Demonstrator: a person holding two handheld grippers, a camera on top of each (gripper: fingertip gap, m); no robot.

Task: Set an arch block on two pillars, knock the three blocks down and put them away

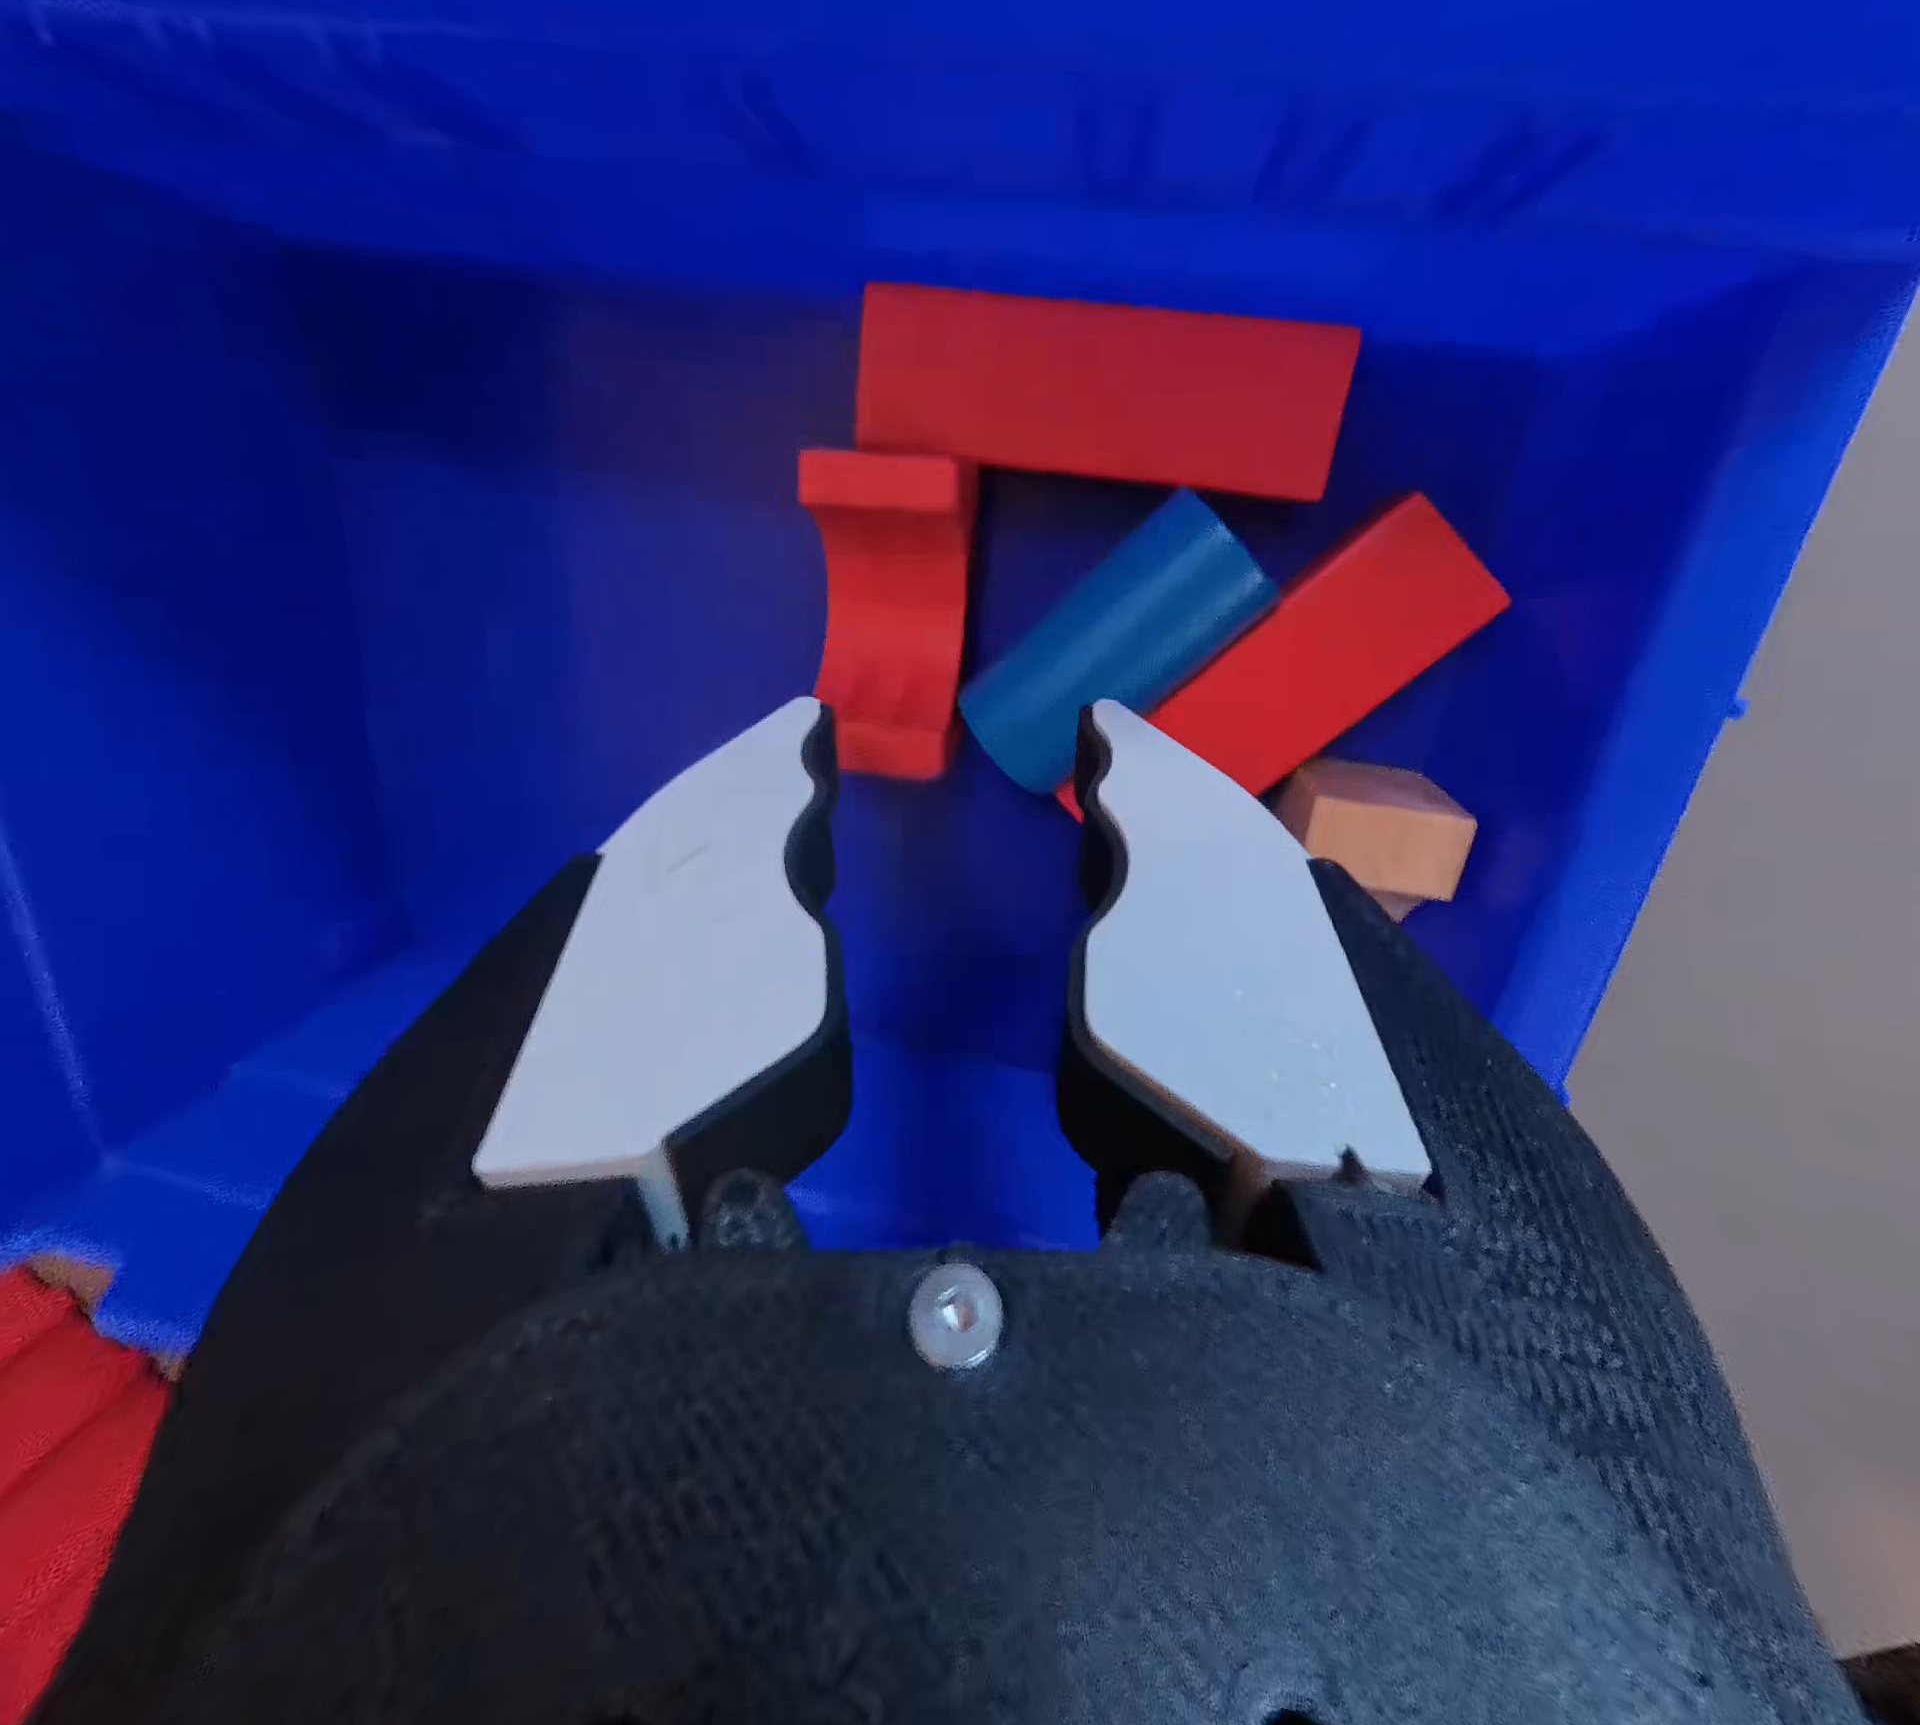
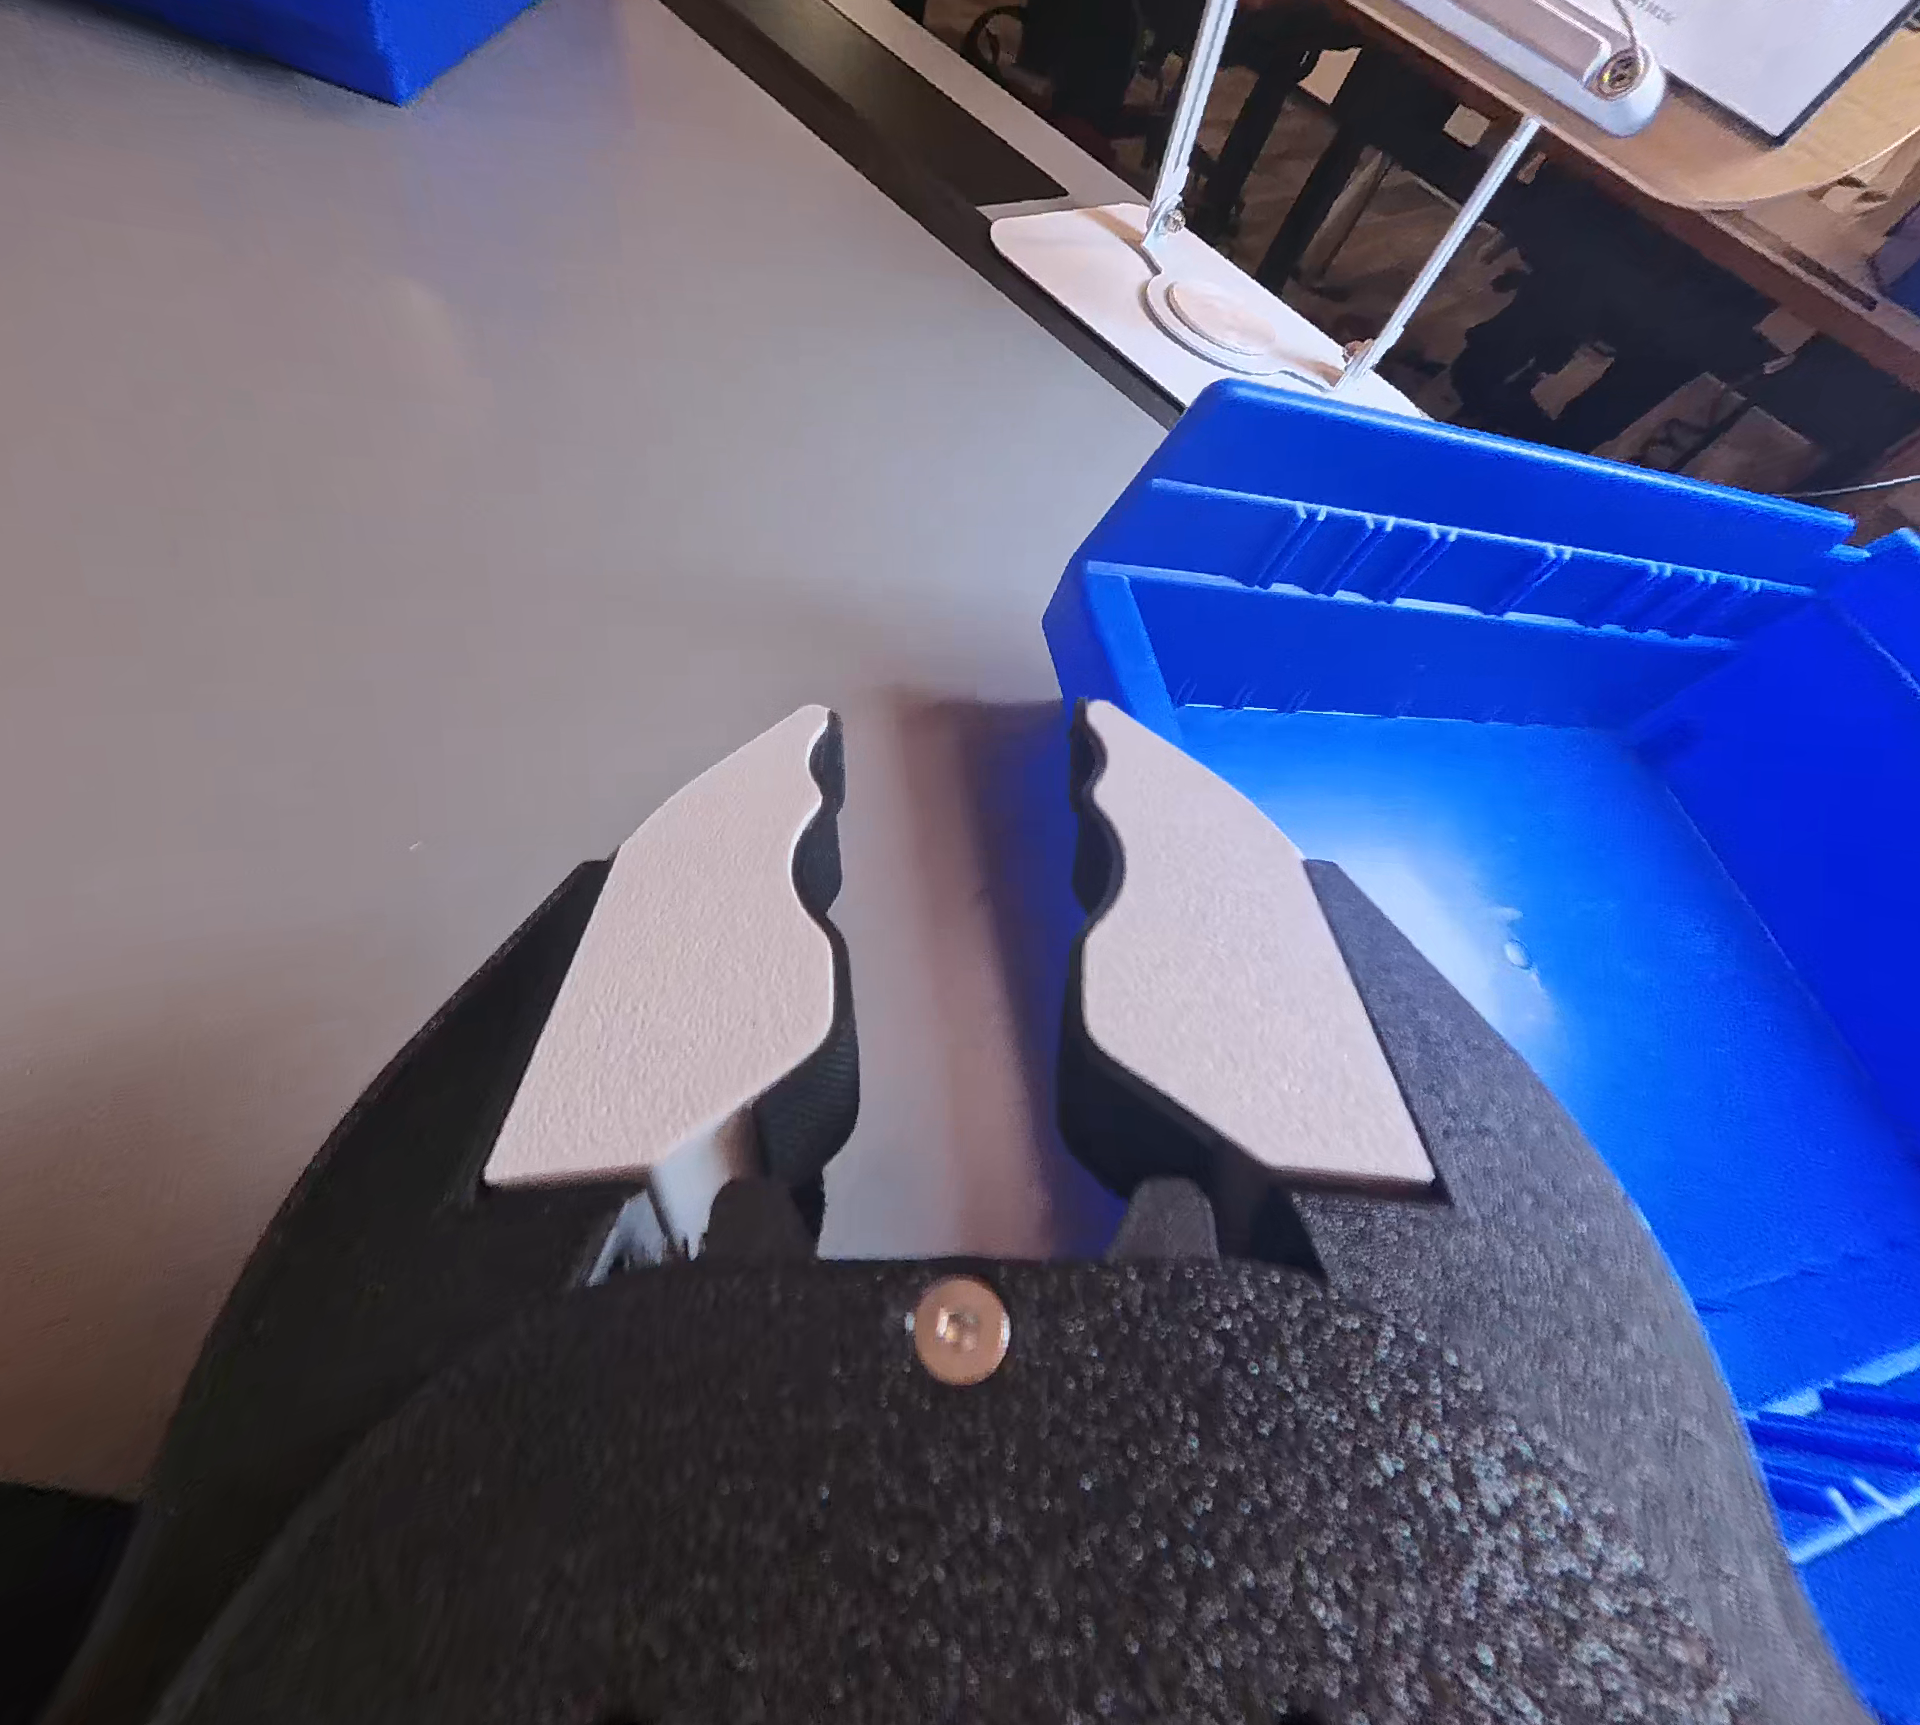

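Black gripper housing fills the foreground of both wrist views. On the left wrist view, the left gripper (image 1: 956,745) hangs over a blue bin (image 1: 520,532) with its jaws apart and nothing between them. Inside lie a red arch block (image 1: 894,615), a long red block (image 1: 1101,387), a blue cylinder (image 1: 1112,636), a second red block (image 1: 1340,636) leaning on the cylinder, and a tan block (image 1: 1377,828) near the bin's side wall. The right gripper (image 2: 956,740) is likewise spread and empty above the bare grey tabletop (image 2: 416,428), just beside a second blue bin (image 2: 1558,896) that looks empty. A white stand (image 2: 1174,293) sits at the tabletop's far edge.

No pillars stand anywhere, so this reads either as the start, with blocks to be fetched, or as the put-away just finished; I cannot tell which. If fetching, the left gripper needs to drop onto the cylinder or the arch and close across its narrow width.
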